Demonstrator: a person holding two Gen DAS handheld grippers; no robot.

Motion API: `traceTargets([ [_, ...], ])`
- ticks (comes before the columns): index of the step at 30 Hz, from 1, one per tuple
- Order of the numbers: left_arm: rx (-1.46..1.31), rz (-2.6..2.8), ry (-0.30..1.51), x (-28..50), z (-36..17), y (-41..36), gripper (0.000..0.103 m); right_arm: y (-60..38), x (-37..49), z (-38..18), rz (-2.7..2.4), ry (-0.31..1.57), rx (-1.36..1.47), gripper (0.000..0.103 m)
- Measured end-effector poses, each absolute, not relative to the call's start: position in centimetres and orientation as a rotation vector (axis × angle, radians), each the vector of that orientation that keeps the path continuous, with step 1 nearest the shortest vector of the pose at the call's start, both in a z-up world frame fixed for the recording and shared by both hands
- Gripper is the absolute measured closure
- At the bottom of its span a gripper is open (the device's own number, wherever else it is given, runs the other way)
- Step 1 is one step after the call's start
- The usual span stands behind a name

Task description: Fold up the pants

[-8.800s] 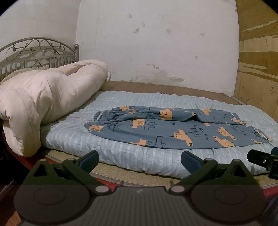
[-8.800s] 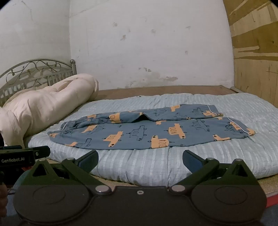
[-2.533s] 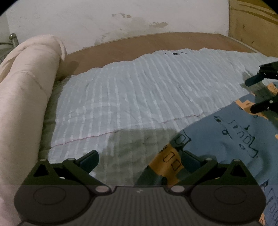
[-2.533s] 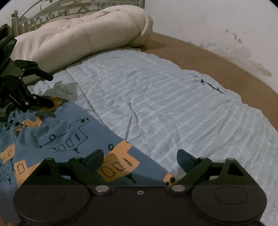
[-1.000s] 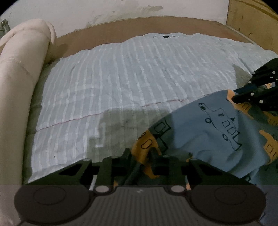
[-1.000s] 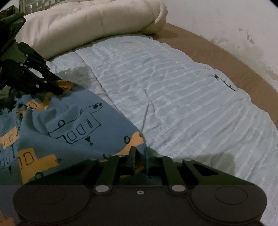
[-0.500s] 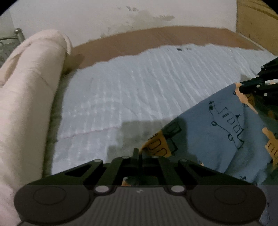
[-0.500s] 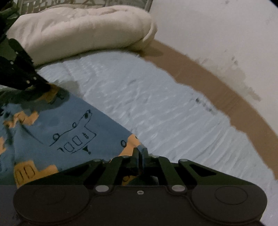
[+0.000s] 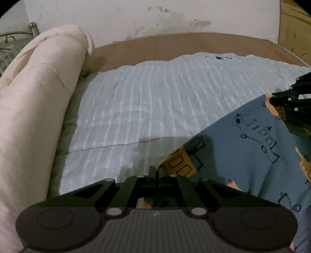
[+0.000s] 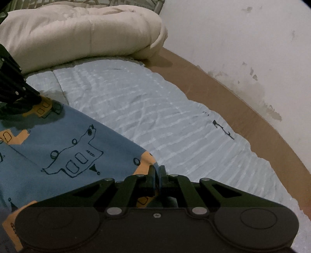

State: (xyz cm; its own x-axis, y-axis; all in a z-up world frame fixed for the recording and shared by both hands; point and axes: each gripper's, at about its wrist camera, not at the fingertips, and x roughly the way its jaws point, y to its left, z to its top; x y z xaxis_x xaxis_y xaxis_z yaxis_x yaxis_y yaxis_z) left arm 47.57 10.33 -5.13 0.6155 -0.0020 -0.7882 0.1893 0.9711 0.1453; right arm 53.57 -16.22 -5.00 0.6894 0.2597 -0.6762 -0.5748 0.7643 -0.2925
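Left wrist view, left to right: a rolled cream quilted duvet, soft and puffy, lies along the left edge of the bed. Beside it spreads a pale blue mattress cover of ribbed, crinkled cloth with white stripes and one thin seam line across it. Behind it runs a bare brown board, then a stained white wall.

The blue cotton pants with orange and outlined vehicle prints occupy the lower right, raised off the mattress cover as a smooth, taut sheet. The left gripper has its black fingers clenched on an orange-printed edge of the pants; the cloth runs from the fingertips up and right. At the far right edge, the right gripper pinches another orange-printed corner of the same edge.

Right wrist view, left to right: the left gripper enters from the left, holding its corner. The pants stretch between both grippers. The right gripper is clenched on a fold of blue cloth, visible between the fingertips. The mattress cover lies beyond; the duvet sits at upper left.
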Motion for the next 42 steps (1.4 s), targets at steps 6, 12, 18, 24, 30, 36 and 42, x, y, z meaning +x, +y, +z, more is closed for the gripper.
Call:
traceTargets([
  [6, 0.192, -0.132, 0.937, 48.0, -5.1, 11.0, 0.083, -16.6, 53.8, -4.6, 0.509, 0.682, -0.480, 0.088],
  [12, 0.163, -0.155, 0.931, 47.8, -5.0, 12.1, 0.054, -18.9, 54.2, -3.9, 0.559, 0.708, -0.361, 0.048],
  [18, 0.146, -0.214, 0.952, 47.9, -5.7, 12.5, 0.056, -19.8, 55.4, -5.1, 0.577, 0.781, -0.263, 0.043],
  [24, 0.126, -0.224, 0.964, 47.8, -5.3, 12.3, 0.098, -19.2, 54.9, -5.6, 0.579, 0.791, -0.260, 0.091],
  [30, 0.170, -0.200, 0.880, 45.7, -2.9, 11.6, 0.101, -19.7, 52.7, -3.3, 0.548, 0.704, -0.264, 0.099],
  [36, 0.183, -0.208, 0.731, 41.2, 0.9, 11.2, 0.101, -21.2, 47.3, 0.3, 0.526, 0.575, -0.262, 0.101],
  [42, 0.224, -0.237, 0.620, 34.9, 3.5, 10.5, 0.101, -22.9, 39.6, 3.3, 0.518, 0.469, -0.286, 0.101],
])
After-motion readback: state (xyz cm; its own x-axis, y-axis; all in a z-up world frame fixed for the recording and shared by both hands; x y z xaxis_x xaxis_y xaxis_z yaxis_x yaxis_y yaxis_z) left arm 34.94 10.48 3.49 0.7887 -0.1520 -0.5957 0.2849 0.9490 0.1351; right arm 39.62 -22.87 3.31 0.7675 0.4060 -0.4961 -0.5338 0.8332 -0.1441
